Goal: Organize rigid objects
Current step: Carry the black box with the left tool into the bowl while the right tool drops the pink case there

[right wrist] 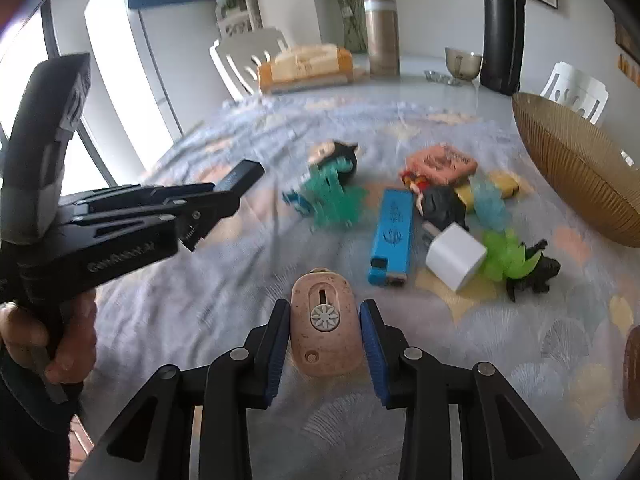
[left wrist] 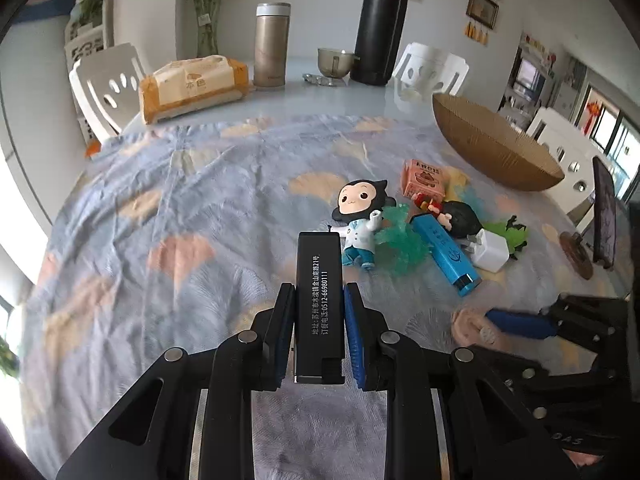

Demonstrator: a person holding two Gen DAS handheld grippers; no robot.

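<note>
Left gripper [left wrist: 319,296] is clamped on a black lighter [left wrist: 319,312] at lower centre; only the right wrist view shows the right gripper [right wrist: 325,316] pinching a pink oval case [right wrist: 325,324], bottom centre

L gripper [left wrist: 319,300] clamped shut, tilted down, R gripper [right wrist: 325,320] clamped, tilted down

Home dining room: clothed table [left wrist: 160,208], chairs [left wrist: 108,88], flask [left wrist: 272,44].
</note>
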